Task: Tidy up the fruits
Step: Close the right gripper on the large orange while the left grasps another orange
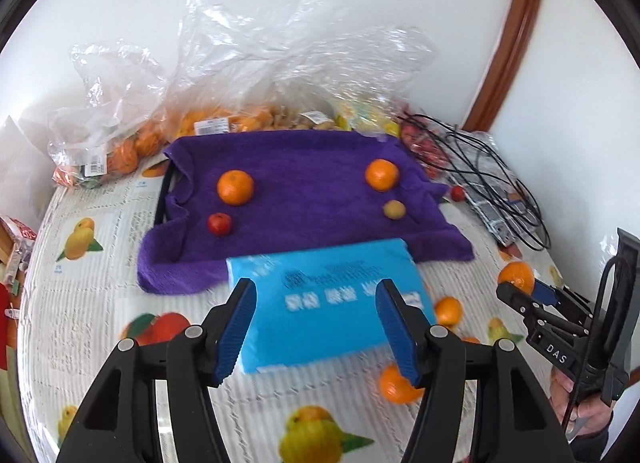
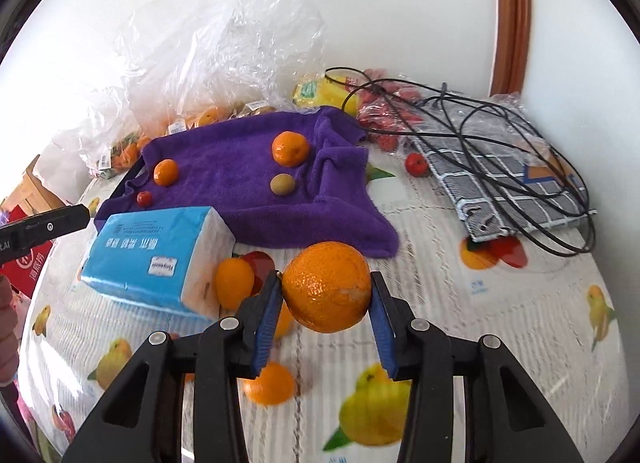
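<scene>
Oranges lie scattered over a counter (image 2: 460,303) covered with a fruit-printed cloth. One large orange (image 2: 327,287) is clamped between the blue pads of the right gripper (image 2: 325,319), raised clear of the cloth; in the left wrist view this gripper (image 1: 520,295) appears at 3 o'clock with the same orange (image 1: 517,277) at its tip. The left gripper (image 1: 316,327) holds nothing: its fingers (image 1: 236,331) stand apart, with a blue tissue pack (image 1: 332,303) lying on the counter beyond them.

A purple towel (image 1: 304,199) is spread past the tissue pack, toward 12 o'clock. On it rest four fruits: an orange (image 1: 235,187) and a small red fruit (image 1: 219,223) on the left side, another orange (image 1: 382,174) and a small yellowish fruit (image 1: 394,209) on the right side, the two pairs well apart.

Three more oranges lie on the counter near the tissue pack: one (image 2: 234,283) touching its end, one (image 2: 269,383) at 6 o'clock beneath the right gripper, and one partly hidden behind the left pad (image 2: 285,321).

Clear plastic bags (image 1: 256,63) of fruit stand against the wall behind the towel. At 2 o'clock lie a checked packet (image 2: 520,167), draped with black cables (image 2: 480,151), and a loose red fruit (image 2: 416,163) beside it.
</scene>
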A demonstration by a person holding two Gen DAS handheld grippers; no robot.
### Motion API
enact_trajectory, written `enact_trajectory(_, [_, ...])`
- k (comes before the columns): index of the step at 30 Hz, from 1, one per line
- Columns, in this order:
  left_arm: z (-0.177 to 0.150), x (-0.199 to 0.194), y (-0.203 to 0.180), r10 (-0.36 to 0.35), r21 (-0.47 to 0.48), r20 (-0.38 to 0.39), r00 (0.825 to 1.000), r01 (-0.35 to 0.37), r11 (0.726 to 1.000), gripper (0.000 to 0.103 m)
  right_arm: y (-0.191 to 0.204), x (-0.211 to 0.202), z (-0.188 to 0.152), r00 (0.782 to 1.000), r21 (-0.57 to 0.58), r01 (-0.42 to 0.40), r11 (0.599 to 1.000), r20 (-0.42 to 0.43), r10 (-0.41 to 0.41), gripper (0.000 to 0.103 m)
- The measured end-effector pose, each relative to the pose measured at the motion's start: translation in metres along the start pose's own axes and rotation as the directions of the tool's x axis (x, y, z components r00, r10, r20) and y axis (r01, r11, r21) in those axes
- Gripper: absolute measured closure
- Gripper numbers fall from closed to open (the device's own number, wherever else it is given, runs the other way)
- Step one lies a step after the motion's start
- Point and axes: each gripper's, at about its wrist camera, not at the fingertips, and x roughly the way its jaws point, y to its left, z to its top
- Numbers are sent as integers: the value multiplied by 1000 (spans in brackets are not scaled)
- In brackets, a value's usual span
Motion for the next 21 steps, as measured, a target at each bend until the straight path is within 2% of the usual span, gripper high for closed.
enact_trajectory(11, [-48,4,-40,-83,56,-62,995,86,995,42,-19,-28,-39,999,19,32,999,11,-32,61])
enact_trajectory(21, [-72,46,-66,-78,74,-156,985,90,993,44,-40,-21,-57,998,28,53,998,-19,-53,61])
